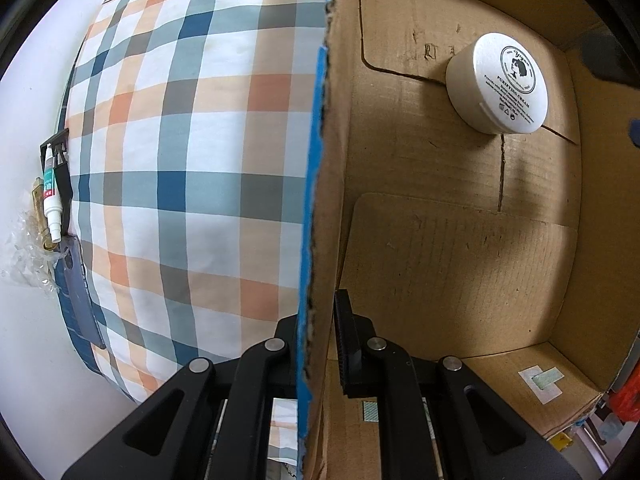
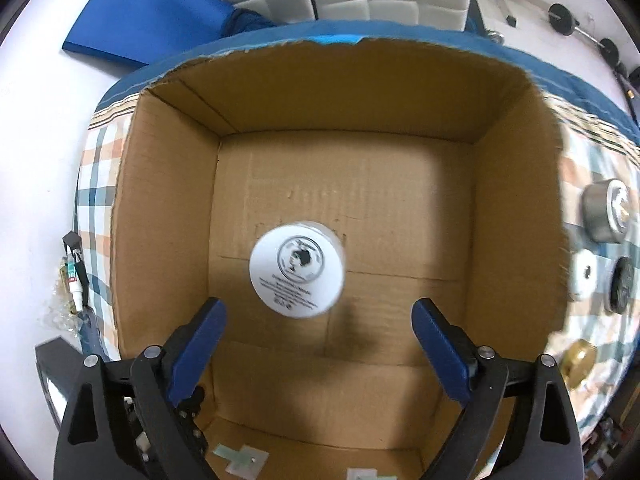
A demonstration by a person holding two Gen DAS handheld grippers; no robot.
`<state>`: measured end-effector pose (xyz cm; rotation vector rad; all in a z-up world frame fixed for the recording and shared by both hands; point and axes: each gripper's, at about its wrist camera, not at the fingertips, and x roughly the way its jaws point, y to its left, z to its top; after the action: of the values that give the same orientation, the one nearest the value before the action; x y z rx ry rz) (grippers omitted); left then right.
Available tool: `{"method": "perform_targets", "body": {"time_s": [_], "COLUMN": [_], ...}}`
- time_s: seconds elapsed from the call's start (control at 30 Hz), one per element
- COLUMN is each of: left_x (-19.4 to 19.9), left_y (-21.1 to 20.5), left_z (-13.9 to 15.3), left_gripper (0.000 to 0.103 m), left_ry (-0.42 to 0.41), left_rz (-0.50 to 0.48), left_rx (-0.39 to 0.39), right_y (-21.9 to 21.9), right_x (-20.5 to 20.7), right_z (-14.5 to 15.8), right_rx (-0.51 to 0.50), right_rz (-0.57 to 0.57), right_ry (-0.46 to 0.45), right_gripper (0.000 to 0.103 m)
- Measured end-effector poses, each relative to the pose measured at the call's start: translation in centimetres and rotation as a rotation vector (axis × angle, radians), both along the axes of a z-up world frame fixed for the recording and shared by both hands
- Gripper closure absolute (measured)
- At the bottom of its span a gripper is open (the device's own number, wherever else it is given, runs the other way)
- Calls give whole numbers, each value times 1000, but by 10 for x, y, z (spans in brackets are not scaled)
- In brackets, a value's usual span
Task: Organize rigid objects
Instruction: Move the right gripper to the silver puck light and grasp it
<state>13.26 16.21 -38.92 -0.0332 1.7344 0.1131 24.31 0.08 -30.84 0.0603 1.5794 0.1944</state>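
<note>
**Cream jar in box, right gripper open above it, left clamped on box wall**

Left gripper [image 1: 316, 344] is closed on the cardboard box's side wall [image 1: 320, 200], one finger inside, one outside against the plaid cloth [image 1: 180, 140]. Looks like it's steadying the box.

Right gripper [image 2: 318, 334] hangs over the box opening, blue fingers [image 2: 200, 344] spread wide, nothing between them.

White cream jar [image 2: 297, 271] sits on the box floor [image 2: 360, 184], roughly mid-floor, lid up, slightly motion-blurred in the right wrist view. It lies just ahead of the right fingertips and left of their centreline, nearer the left finger. From the left wrist view the jar [image 1: 498, 84] is well apart from the left gripper, across the floor. The jar is round with no long axis, so approach angle doesn't matter.

My read: the jar is already placed. Remaining rigid items lie on the cloth outside the right wall: a metal cylinder [image 2: 606, 212], a dark disc [image 2: 622, 284], a brass piece [image 2: 578, 362]. The free right gripper is the nearer one for those.

A small tube [image 1: 51, 196] lies off the cloth's far edge, on the left side.
</note>
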Motion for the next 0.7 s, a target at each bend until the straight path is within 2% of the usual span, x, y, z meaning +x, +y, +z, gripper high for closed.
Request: {"method": "perform_targets", "body": {"time_s": [0.23,0.33,0.7], "left_x": [0,0,0], "left_y": [-3,-4,-12], "left_z": [2,2,4], "left_gripper": [95,95,95], "left_ry": [-3,-4,-6], "left_rz": [-3,-4,-16], "left_rx": [6,7,17], "right_y": [-19,-24,-32], "right_x": [-23,-32,-62], "right_z": [38,52,96], "right_rx": [-8,-16,13], "right_rz": [-22,-25,-24], "right_ry": [-47,-76,-115], "right_gripper": [6,0,0]}}
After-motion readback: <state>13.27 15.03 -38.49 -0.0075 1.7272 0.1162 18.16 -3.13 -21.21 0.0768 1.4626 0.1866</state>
